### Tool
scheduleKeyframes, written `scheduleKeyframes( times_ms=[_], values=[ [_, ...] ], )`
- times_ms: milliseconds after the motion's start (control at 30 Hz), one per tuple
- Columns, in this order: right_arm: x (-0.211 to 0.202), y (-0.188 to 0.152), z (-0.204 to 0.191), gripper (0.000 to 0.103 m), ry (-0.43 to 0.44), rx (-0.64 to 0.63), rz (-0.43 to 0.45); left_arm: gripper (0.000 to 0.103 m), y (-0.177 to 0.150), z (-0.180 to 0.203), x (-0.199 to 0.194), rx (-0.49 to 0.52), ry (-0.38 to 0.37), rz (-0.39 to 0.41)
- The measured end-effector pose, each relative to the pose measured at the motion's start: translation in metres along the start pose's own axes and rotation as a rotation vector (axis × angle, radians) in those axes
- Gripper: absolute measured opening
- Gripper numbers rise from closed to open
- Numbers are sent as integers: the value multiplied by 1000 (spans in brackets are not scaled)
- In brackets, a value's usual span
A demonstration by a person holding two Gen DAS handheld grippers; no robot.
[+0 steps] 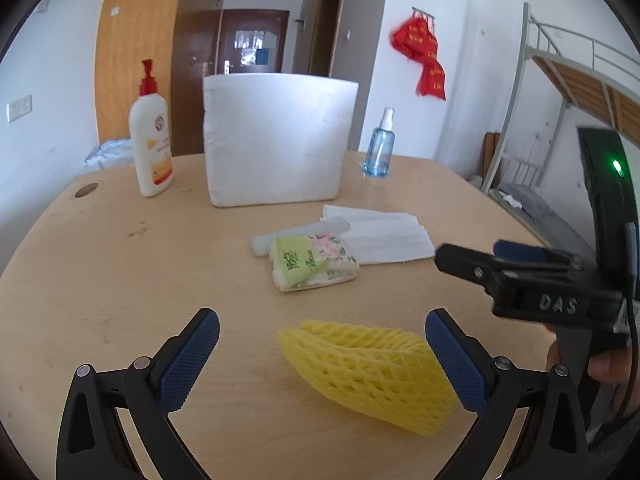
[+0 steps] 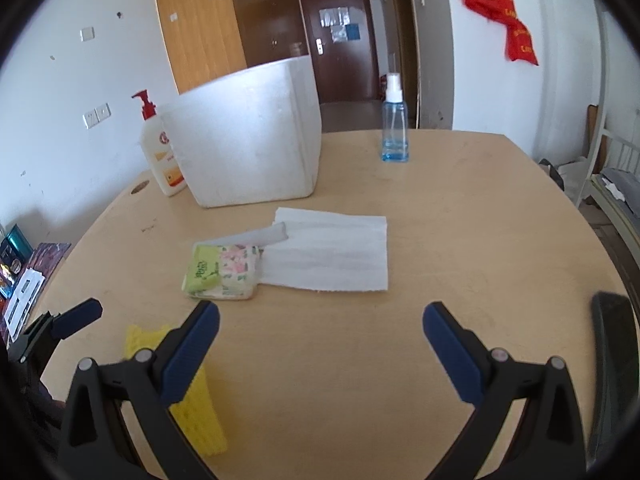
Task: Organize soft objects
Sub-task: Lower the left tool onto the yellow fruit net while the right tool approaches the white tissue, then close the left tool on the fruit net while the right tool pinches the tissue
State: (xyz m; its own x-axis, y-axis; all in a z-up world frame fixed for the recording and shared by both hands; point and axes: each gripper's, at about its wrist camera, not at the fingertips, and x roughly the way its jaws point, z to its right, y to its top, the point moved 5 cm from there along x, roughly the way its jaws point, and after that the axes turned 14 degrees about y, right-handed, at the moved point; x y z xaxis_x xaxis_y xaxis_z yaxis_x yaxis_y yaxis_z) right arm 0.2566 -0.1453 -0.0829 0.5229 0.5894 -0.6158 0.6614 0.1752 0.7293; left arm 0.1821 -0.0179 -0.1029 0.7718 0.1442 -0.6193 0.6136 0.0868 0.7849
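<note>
Wooden table holds a foam box; tissues lie before it. Left gripper is spread around yellow netting; right gripper is spread, empty

Evenly lit by soft daylight, bright but not harsh. Pale glare on the white foam box, strongest toward 12 o'clock in the left wrist view, with surface detail nearly washed out. Only faint, short shadows under the yellow foam net and the tissue pack on the wooden table. Strong fisheye bending toward every edge: table rim curved, bed frame bowed at 2 o'clock. Black vignette in all corners. Slightly soft focus overall; hazy and low in contrast around the far door. Small green lamp glowing at 3 o'clock.
</note>
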Motion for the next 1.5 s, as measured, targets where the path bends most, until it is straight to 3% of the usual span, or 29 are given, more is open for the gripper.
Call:
scheduleKeyframes(
  times_ms=[267,533,900,1233,1367,1400,1467,1500],
  values=[
    [29,9,21,103,4,-16,-81,103,2,2,26,7,23,-53],
    [49,13,26,103,61,-22,-140,101,0,13,42,38,27,-113],
    [68,17,32,103,24,-24,-213,57,-7,18,52,57,4,-175],
    [84,25,40,103,-43,-16,-256,47,-6,14,49,49,-33,-177],
    [88,25,34,102,-25,-39,-262,41,-7,14,49,52,-41,-177],
    [89,25,32,101,-27,-51,-263,38,-7,14,49,51,-46,-179],
    [92,26,26,86,-53,-91,-271,34,-6,13,48,54,-53,-178],
    [93,26,24,83,-67,-104,-276,31,-6,12,49,50,-56,-179]
  ],
)
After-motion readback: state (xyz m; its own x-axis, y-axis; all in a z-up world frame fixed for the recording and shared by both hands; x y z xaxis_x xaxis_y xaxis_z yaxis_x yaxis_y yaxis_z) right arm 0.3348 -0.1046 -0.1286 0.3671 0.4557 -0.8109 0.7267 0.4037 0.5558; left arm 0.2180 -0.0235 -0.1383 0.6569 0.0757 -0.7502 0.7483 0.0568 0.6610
